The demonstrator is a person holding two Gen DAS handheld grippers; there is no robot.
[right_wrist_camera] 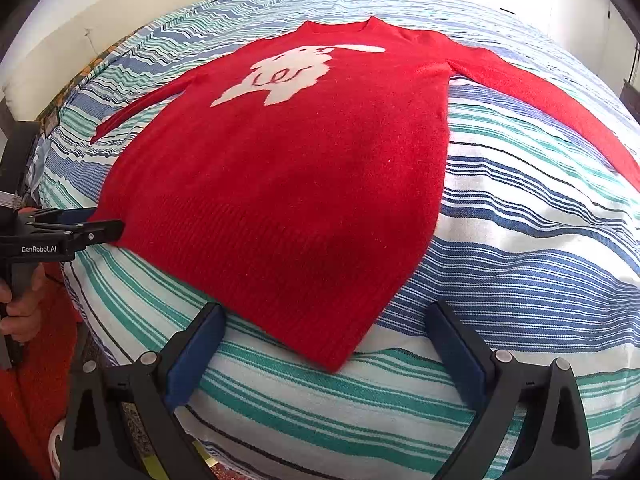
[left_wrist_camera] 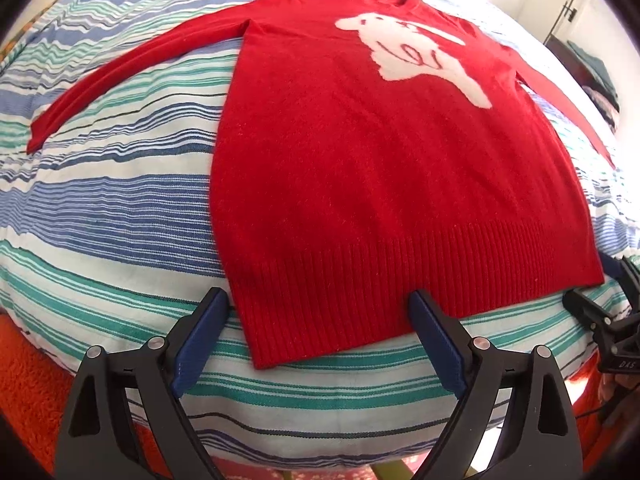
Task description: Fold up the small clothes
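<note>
A red knitted sweater (left_wrist_camera: 360, 152) (right_wrist_camera: 288, 184) with a white animal figure lies flat and face up on the striped bed cover (left_wrist_camera: 120, 200) (right_wrist_camera: 540, 248), both sleeves spread out sideways. My left gripper (left_wrist_camera: 318, 300) is open, its blue pads standing either side of the ribbed hem's left corner, close above the bed. My right gripper (right_wrist_camera: 327, 312) is open too, with the hem's right corner between its fingers and no pad pressing on it. Each gripper also shows in the other view: the right gripper (left_wrist_camera: 600, 312) at the right edge, the left gripper (right_wrist_camera: 80, 232) at the hem's left corner.
The bed's near edge runs just below both grippers, with orange fabric (left_wrist_camera: 24, 380) beneath it. A person's hand (right_wrist_camera: 20, 312) holds the left gripper's handle. Dark clothes (left_wrist_camera: 596, 76) lie at the far right of the bed. A pale wall (right_wrist_camera: 100, 12) rises behind the bed.
</note>
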